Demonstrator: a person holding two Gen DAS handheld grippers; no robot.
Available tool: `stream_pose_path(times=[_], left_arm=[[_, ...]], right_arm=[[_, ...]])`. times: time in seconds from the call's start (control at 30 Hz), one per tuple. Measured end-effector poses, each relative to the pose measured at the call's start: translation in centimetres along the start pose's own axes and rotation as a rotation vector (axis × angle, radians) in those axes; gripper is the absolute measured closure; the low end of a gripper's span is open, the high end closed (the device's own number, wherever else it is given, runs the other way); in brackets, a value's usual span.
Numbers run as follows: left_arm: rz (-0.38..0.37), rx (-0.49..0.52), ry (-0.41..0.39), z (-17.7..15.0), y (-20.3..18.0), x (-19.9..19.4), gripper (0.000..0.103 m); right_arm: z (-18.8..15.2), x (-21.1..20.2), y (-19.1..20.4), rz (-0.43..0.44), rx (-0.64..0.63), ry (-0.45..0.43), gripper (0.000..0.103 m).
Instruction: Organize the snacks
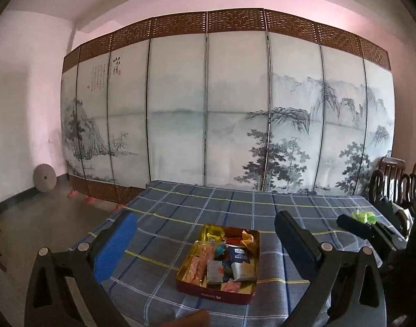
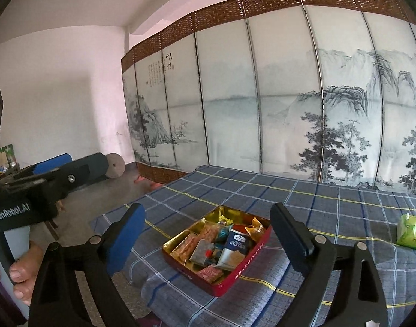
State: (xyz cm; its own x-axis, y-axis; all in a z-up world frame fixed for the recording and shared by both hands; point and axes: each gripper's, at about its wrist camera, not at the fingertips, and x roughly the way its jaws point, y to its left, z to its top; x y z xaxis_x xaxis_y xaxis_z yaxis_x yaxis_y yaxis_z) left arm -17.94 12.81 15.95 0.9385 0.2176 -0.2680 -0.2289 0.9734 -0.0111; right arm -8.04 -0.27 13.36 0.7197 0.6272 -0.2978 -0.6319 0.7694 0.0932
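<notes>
Behind the checked table stands a painted folding screen. From the left wrist, the left gripper hangs with jaws wide apart and empty above the red tin, already packed with wrapped snacks.

From the right wrist, the right gripper is likewise spread and empty. One green packet lies on the cloth well apart from the tin, probably the last piece to put away.

Snacks lie in a tin near the bench's front edge; a packet, perhaps tissues, lies toward its right edge.
</notes>
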Motion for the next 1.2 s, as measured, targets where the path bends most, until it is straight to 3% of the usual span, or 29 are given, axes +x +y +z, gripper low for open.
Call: stream_pose_path(times=[0.4, 1.2], left_arm=[[-0.001, -0.021, 0.052, -0.6, 0.1, 1.1, 0.000], [0.041, -0.005, 0.061, -1.6, 0.5, 1.7, 0.000]], right_arm=[[-0.1, -0.3, -0.3, -0.014, -0.007, 0.004, 0.006], [-0.6, -0.2, -0.7, -0.008, -0.009, 0.018, 0.003]])
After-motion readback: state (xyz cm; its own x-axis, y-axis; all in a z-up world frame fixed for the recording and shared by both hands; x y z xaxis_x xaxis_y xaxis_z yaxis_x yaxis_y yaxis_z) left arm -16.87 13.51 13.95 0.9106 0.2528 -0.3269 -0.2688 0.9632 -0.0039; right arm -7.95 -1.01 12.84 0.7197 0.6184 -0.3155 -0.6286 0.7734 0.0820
